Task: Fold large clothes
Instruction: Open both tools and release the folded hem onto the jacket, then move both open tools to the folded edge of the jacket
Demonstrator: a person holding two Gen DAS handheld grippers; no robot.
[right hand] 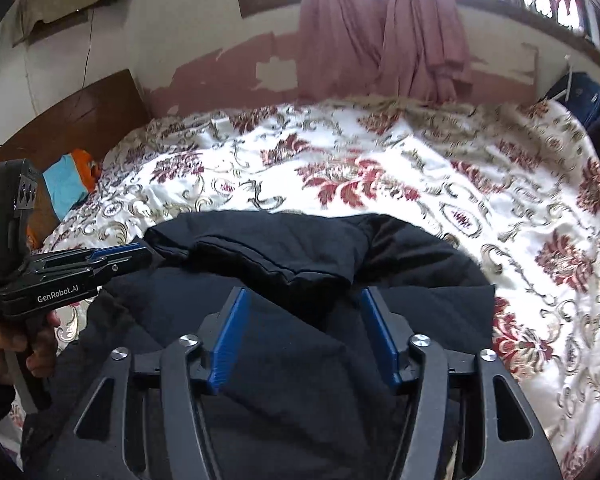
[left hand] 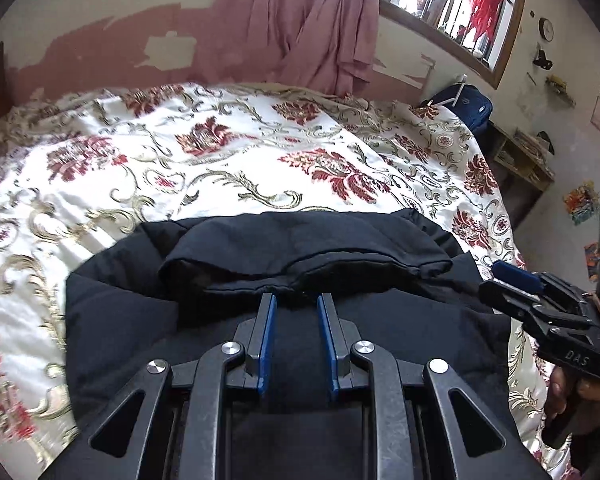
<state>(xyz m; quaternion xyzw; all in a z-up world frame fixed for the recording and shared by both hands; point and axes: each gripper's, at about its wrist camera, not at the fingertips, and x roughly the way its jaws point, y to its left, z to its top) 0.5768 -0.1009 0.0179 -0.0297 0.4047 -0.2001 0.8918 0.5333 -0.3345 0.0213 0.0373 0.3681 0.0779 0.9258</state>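
A large black garment [left hand: 300, 248] lies on the floral bedspread [left hand: 220, 152], with one part folded over as a flap across its top. My left gripper [left hand: 297, 300] hovers just short of the flap's hem. Its blue pads stand a little apart with no cloth pinched between them. In the right wrist view the same black garment [right hand: 300, 248] fills the lower middle. My right gripper [right hand: 304, 296] stands wide open above it, with nothing gripped. Each gripper also shows in the other view: the right gripper [left hand: 492, 276] at the garment's right edge, the left gripper [right hand: 140, 256] at its left edge.
The bedspread [right hand: 380, 160] stretches far beyond the garment. A wooden headboard [right hand: 80, 112] and an orange and blue cloth [right hand: 70, 184] are at the left. Pink curtains [left hand: 300, 20] hang on the far wall. A blue suitcase [left hand: 468, 104] and a shelf [left hand: 520, 160] stand at the right.
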